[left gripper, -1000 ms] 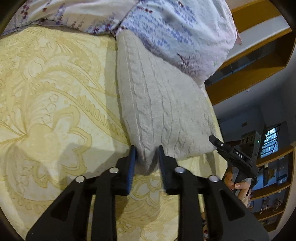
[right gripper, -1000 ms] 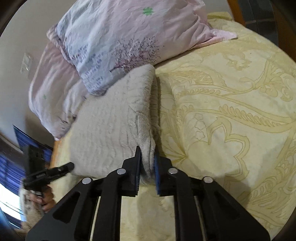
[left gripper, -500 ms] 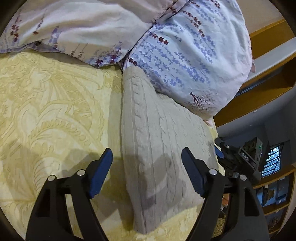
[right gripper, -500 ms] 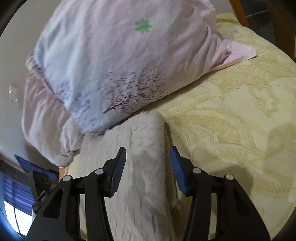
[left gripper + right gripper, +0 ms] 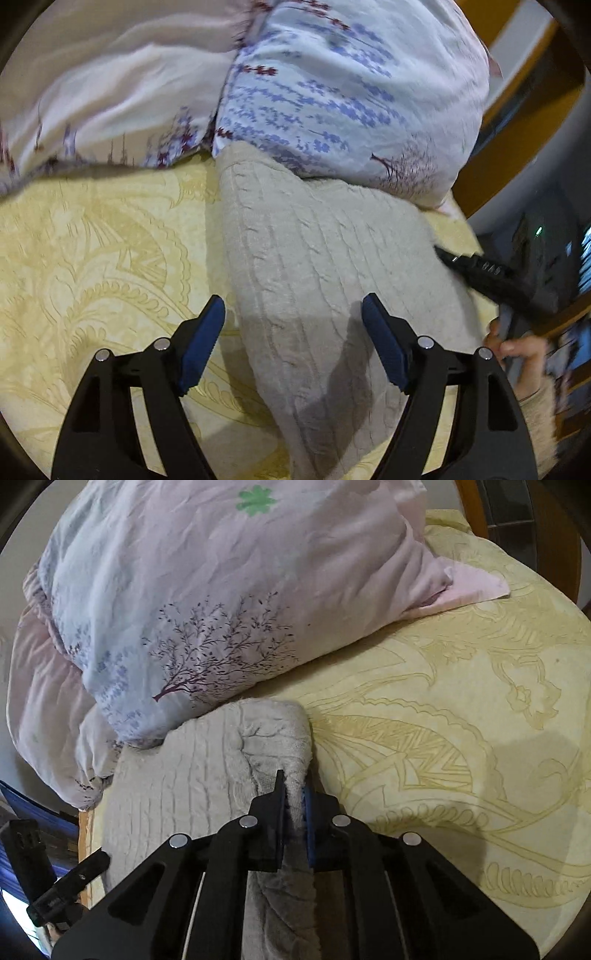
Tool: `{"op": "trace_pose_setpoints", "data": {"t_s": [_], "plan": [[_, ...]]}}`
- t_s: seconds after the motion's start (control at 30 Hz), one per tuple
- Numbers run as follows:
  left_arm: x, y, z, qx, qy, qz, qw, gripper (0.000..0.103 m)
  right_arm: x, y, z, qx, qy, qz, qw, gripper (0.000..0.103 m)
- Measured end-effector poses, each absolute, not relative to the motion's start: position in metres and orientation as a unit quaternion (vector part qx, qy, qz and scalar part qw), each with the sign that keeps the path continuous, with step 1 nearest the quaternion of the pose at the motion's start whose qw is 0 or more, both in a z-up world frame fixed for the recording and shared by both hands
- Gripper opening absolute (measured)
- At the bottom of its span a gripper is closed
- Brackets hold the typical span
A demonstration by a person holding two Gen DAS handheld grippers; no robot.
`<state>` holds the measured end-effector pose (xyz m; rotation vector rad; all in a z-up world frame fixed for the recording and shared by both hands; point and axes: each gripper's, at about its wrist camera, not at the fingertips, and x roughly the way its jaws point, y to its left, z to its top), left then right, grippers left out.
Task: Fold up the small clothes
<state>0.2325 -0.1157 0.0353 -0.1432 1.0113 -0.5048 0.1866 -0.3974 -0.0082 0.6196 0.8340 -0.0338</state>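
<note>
Yellow patterned bedspread (image 5: 461,716) carries my folded grey cable-knit garment (image 5: 332,280), its far end against the floral pillow (image 5: 221,590). My left tongs (image 5: 293,341) are released; my right tongs (image 5: 293,794) have just clenched on the garment's edge.

Cable-knit sweater (image 5: 317,280): soft, matt grey wool. Bedspread (image 5: 461,709): yellow embossed cloth. Pillow (image 5: 207,590): thin, wrinkled printed cotton.

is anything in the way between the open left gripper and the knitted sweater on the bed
Nothing visible. The left gripper stands open over the sweater, bare knit between its fingers. The pillow only overlaps the sweater's far end.
</note>
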Motion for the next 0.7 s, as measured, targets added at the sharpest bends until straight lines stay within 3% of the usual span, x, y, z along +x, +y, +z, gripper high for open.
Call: {"op": "trace_pose_setpoints", "data": {"t_s": [0.03,0.1,0.17,0.2,0.7], "plan": [[0.233,-0.117,0.036,-0.060,0.476,-0.237,0.845,0.077,0.185,-0.398,-0.006,0.297,0.398,-0.012,0.868,0.011],[0.230,-0.121,0.038,-0.044,0.469,-0.232,0.851,0.077,0.178,-0.401,0.001,0.307,0.396,-0.001,0.866,0.028],[0.231,-0.124,0.039,-0.035,0.465,-0.229,0.855,0.078,0.167,-0.404,0.005,0.317,0.392,0.011,0.864,0.063],[0.231,-0.124,0.038,-0.034,0.464,-0.228,0.855,0.078,0.161,-0.405,0.007,0.319,0.387,0.018,0.865,0.066],[0.243,-0.121,0.020,-0.101,0.495,-0.245,0.828,0.083,0.153,-0.405,-0.016,0.365,0.425,0.092,0.823,0.066]]}}
